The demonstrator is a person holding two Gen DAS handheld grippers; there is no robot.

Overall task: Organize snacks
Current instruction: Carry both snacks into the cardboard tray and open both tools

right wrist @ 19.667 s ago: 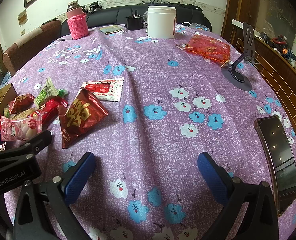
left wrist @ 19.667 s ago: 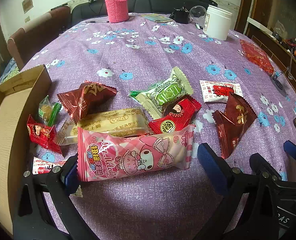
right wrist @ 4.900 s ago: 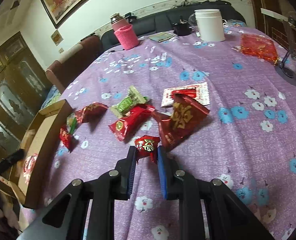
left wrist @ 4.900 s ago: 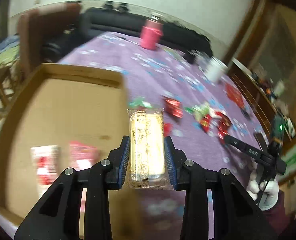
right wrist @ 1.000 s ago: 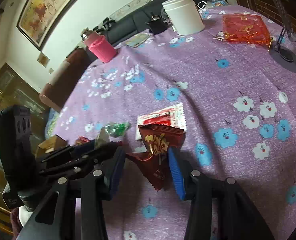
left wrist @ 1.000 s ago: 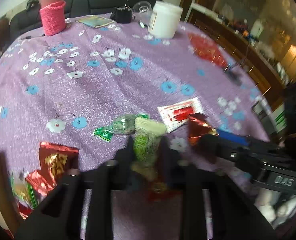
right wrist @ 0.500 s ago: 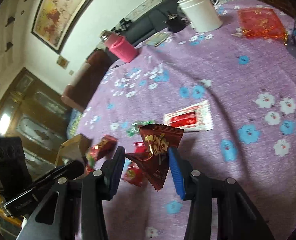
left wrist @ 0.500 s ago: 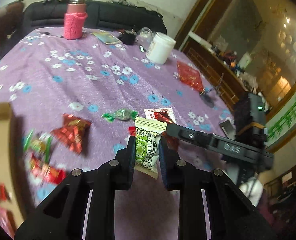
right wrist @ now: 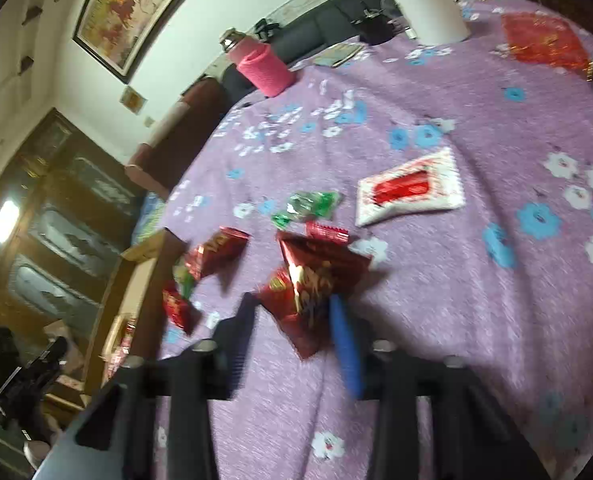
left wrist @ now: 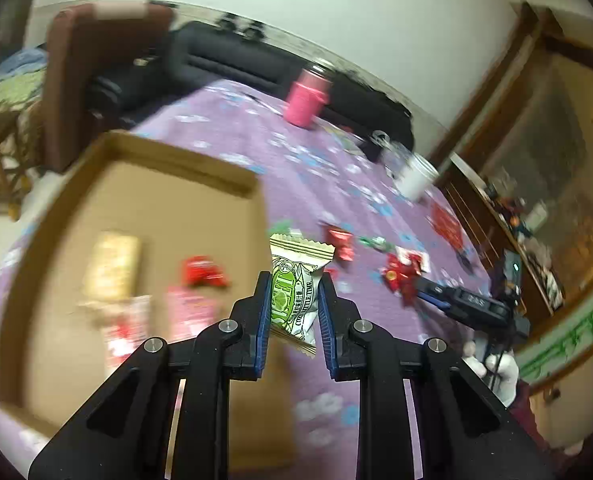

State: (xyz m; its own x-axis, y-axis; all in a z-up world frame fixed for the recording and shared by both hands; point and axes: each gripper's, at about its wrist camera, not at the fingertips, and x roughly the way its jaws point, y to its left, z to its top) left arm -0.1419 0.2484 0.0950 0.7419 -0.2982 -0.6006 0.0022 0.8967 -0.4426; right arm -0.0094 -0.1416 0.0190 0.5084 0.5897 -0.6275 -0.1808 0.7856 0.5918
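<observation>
The left gripper is clamped on a green-and-white candy packet, held upright between its blue pads above the near right edge of the cardboard box; inside the box lie a yellow wafer pack, a small red packet and pink wrappers, all blurred. The right gripper has just been closing its jaws around a dark red gold-printed packet, which sits between the pads and looks pinched, though blur hides the contact; beyond it on the purple flowered tablecloth rest a green twisted candy, a white-and-red sachet and another red packet; farther back stand a pink-sleeved flask and a white jar.
</observation>
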